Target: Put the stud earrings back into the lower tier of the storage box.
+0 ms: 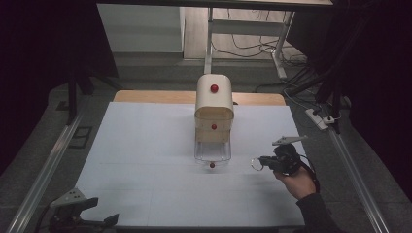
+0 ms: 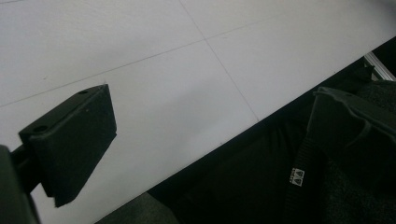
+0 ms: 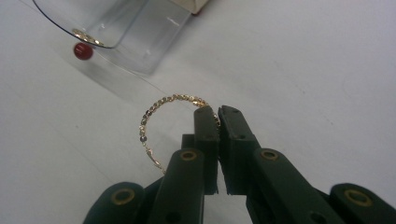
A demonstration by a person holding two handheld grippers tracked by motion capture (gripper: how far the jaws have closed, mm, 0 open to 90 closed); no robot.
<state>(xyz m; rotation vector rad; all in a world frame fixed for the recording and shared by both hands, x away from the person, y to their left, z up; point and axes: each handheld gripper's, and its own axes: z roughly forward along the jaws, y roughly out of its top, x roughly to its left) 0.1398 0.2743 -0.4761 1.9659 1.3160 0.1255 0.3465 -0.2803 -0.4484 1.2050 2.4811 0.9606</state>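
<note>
So I've got the right gripper (image 3: 217, 111) pinched tight on a thin gold chain bracelet (image 3: 159, 105), jaws pressed together with just the chain links between the tips, and most of the loop hangs free off to one side. From the high view the right gripper (image 1: 265, 161) sits just right of the little cream jewelry box (image 1: 214, 104), near the front of the white table (image 1: 145, 160). The box's clear bottom drawer (image 1: 212, 151) is pulled out toward me, red knob (image 1: 212, 165) out front, and my guess is it's open so the bracelet can go in, though nobody gave me a task, so take that as a hunch. Holding the chain by one short section makes sense to me: it keeps the loop dangling so it can be lowered over the drawer rim without bunching. In the right gripper view there's something gold already lying in the drawer (image 3: 116, 25), can't tell what. The left gripper (image 1: 82, 213) is parked at the near-left table corner, jaws well apart, holding nothing.
</note>
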